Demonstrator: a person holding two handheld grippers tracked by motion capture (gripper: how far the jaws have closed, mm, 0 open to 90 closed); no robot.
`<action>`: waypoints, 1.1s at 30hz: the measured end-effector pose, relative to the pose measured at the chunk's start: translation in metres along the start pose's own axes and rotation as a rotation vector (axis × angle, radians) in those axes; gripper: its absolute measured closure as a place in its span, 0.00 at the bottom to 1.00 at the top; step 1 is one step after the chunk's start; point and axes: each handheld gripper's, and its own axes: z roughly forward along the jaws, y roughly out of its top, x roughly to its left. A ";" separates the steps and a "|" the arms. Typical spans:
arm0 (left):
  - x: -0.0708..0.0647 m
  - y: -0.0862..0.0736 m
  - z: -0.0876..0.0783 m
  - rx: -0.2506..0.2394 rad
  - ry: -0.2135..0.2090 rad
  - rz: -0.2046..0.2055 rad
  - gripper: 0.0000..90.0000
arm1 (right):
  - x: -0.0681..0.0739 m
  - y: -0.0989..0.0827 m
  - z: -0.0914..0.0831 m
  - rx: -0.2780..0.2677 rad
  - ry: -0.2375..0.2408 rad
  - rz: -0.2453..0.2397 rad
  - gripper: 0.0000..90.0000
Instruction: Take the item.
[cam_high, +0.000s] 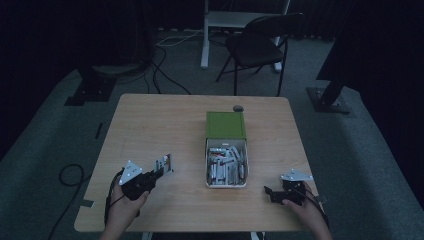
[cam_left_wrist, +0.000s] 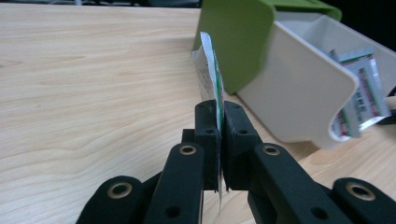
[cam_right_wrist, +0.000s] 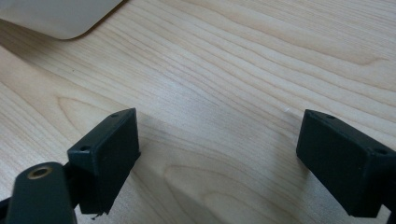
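Note:
A white box (cam_high: 226, 183) with a green lid section (cam_high: 225, 124) stands at the table's middle, holding several small printed sachets (cam_high: 226, 164). My left gripper (cam_high: 159, 171) is shut on one sachet (cam_high: 164, 164), held on edge just above the table, left of the box. In the left gripper view that sachet (cam_left_wrist: 210, 74) stands upright, pinched between the two pads, with the gripper (cam_left_wrist: 220, 116) pointing at the box (cam_left_wrist: 299, 98). My right gripper (cam_high: 270, 193) rests low at the table's front right, jaws wide apart; in the right gripper view the gripper (cam_right_wrist: 219, 154) has bare wood between its fingers.
The wooden table (cam_high: 160, 120) carries a small dark round object (cam_high: 238, 108) behind the box. A folding chair (cam_high: 260, 45) and a white desk leg (cam_high: 204, 35) stand beyond the far edge. Cables lie on the floor (cam_high: 70, 175) at left. A box corner (cam_right_wrist: 60, 16) lies ahead of the right gripper.

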 end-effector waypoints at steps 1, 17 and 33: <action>0.002 -0.002 -0.001 0.000 0.009 -0.008 0.96 | 0.000 0.000 0.000 0.000 0.000 0.000 0.14; 0.031 -0.022 -0.011 0.008 0.103 -0.129 0.96 | 0.000 0.000 0.000 0.000 0.000 -0.002 0.14; 0.042 -0.029 -0.006 0.050 0.109 -0.204 0.96 | 0.000 0.000 0.000 0.000 0.000 -0.002 0.14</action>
